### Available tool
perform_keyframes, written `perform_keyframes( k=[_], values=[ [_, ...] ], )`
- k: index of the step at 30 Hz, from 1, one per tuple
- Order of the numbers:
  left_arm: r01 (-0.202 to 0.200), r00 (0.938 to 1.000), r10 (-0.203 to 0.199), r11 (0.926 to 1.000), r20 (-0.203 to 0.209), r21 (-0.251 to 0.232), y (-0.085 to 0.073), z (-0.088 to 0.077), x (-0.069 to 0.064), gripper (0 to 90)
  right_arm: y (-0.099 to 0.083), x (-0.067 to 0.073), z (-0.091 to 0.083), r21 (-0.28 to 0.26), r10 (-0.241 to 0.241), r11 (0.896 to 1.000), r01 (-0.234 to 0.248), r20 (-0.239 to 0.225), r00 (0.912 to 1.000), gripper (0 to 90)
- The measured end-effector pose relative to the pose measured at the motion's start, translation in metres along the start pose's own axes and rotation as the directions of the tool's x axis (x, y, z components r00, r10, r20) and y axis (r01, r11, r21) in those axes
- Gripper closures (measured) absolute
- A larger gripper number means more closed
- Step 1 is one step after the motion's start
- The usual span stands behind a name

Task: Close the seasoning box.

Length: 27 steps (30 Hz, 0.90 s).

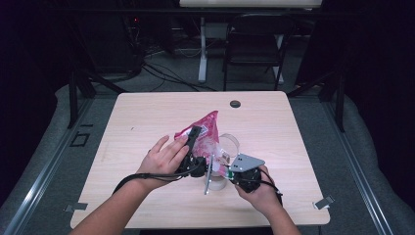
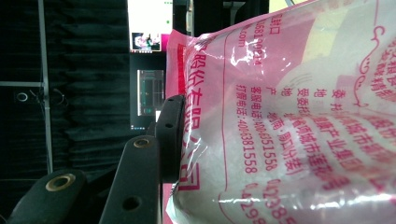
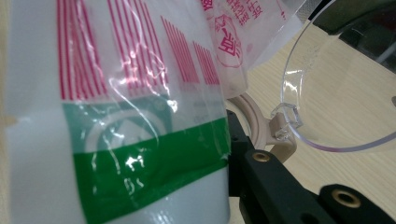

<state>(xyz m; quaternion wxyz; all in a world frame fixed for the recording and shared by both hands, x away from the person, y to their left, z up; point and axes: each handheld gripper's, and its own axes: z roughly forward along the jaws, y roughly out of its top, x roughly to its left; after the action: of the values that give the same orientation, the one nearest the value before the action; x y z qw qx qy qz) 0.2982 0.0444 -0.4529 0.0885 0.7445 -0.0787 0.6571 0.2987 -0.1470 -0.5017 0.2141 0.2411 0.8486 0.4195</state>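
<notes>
— Which hand has the bag?

— The left one. The left gripper [image 1: 195, 133] points away from the person, and in the left gripper view one black jaw presses flat against the side of the pink-and-clear plastic bag [image 2: 299, 121]. The bag is printed with red characters and phone numbers, and pale grainy stuff shows through the film. The jaws stand about half apart, clamped on the bag. From above, the bag [image 1: 205, 128] is tipped up over the middle of the wooden table [image 1: 147, 117], its pink corner pointing to the far side.

— And the right?

— The right gripper [image 1: 229, 172], the one with the grey three-cornered plate on top, is drawn in tight around a white container with a green band [image 3: 140, 177]. In the right gripper view, a black jaw sits hard against its side. The bag's lower edge with the red stripes [image 3: 140, 51] hangs over the container's top, touching it.

— What's the clear ring beside them?

— A transparent hinged lid [image 3: 327, 93], swung open on a beige collar [image 3: 275, 135] just beside the jaw. From above it shows as a clear circle [image 1: 230, 143] right of the bag.

— Anything else on the table?

— A small dark round cap [image 1: 235, 104] near the far edge, well apart from the hands.
</notes>
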Motion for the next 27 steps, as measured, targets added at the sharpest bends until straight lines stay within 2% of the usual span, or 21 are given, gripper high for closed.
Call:
perform_keyframes(
  k=[19, 27],
  values=[
    [0.000, 1.0000, 0.000, 1.0000, -0.008, -0.003, 0.0003, -0.0003, 0.0013, 63.5, 0.0006, -0.0008, -0.0018, -0.010, 0.002, 1.000, -0.002, 0.005, 1.0000, 90.0],
    [0.007, 1.0000, -0.007, 1.0000, 0.002, -0.001, -0.0005, -0.0001, 0.0003, 63.2, 0.0006, -0.0008, -0.0016, -0.006, 0.000, 1.000, 0.000, 0.004, 1.0000, 90.0]
  ],
)
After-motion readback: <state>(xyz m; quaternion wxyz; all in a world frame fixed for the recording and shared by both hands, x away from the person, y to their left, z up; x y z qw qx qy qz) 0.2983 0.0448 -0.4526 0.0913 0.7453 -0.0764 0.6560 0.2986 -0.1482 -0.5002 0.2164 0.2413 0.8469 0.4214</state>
